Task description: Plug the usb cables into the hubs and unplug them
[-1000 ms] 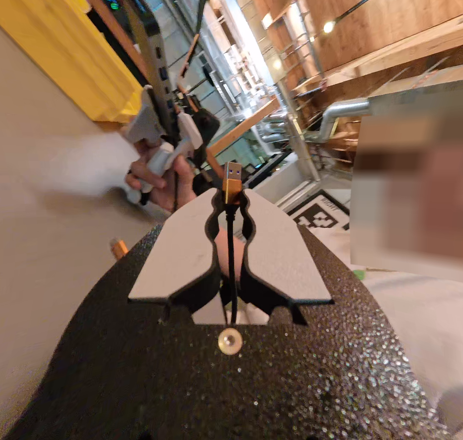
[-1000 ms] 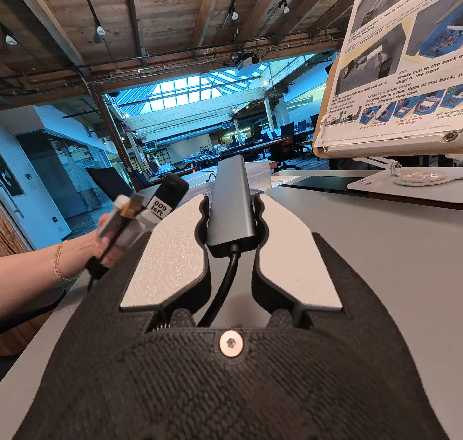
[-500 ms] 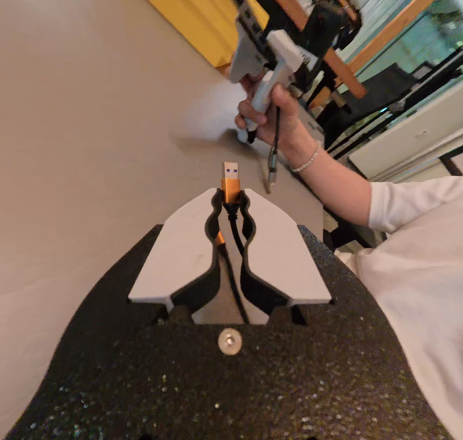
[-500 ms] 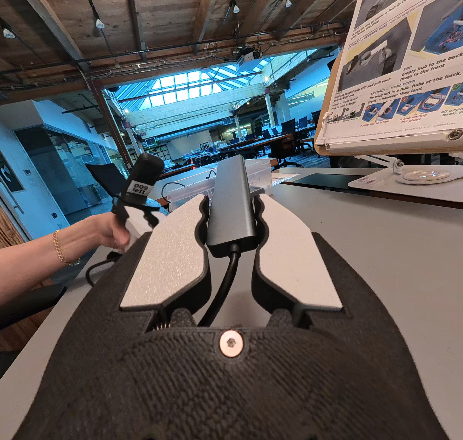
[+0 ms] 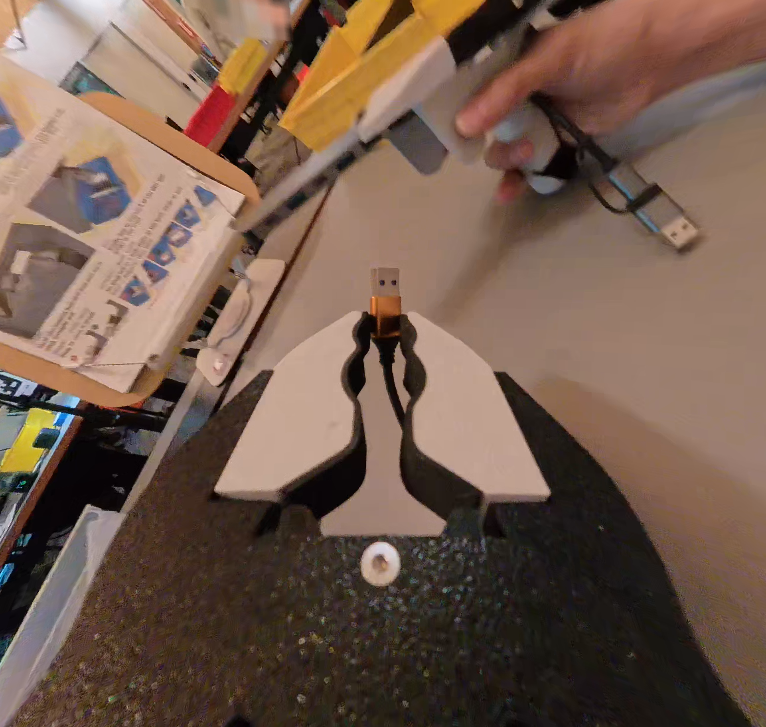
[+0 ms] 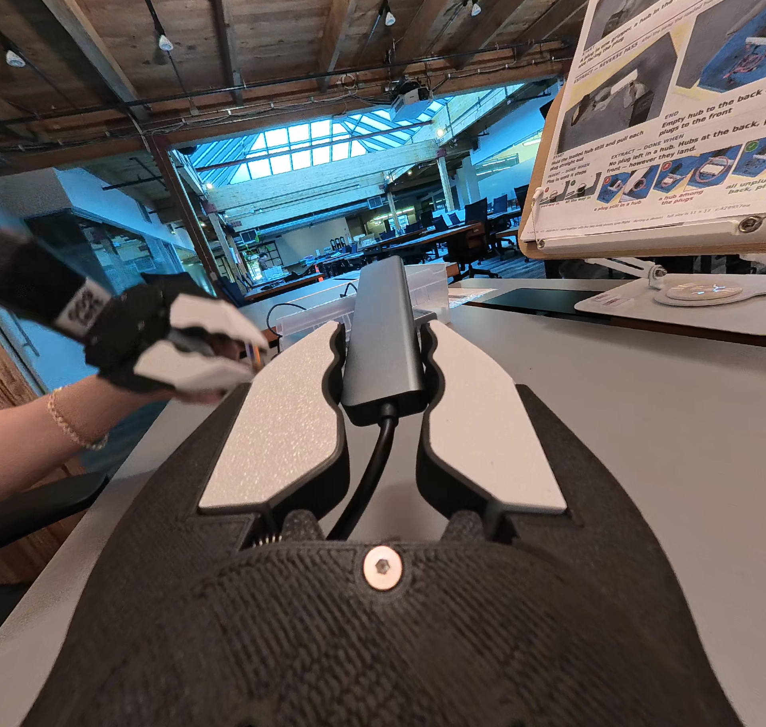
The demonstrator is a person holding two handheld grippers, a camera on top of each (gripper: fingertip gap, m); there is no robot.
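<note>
My left gripper is shut on an orange USB plug. The plug's silver tip sticks out past the fingertips, and its black cable runs back between the fingers. My right gripper is shut on a slim grey hub whose black cable hangs back from it. In the left wrist view the hub is a blurred grey bar held ahead of the plug, apart from it. The hub's own connector dangles at the right. In the right wrist view the left gripper is left of the hub, pointing at it.
An instruction board on a stand rises at the table's right, with its white base; it also shows in the left wrist view. A clear bin sits behind the hub. Yellow boxes lie beyond the grey table. The left gripper's tips are roughly 12 cm from the right gripper's. The hub's own connector is about 15 cm from both grippers' fingertips.
My left gripper has swung round with the plug. It now faces the board and the hub and has come closer to the hub's left side. The right gripper has barely moved.
</note>
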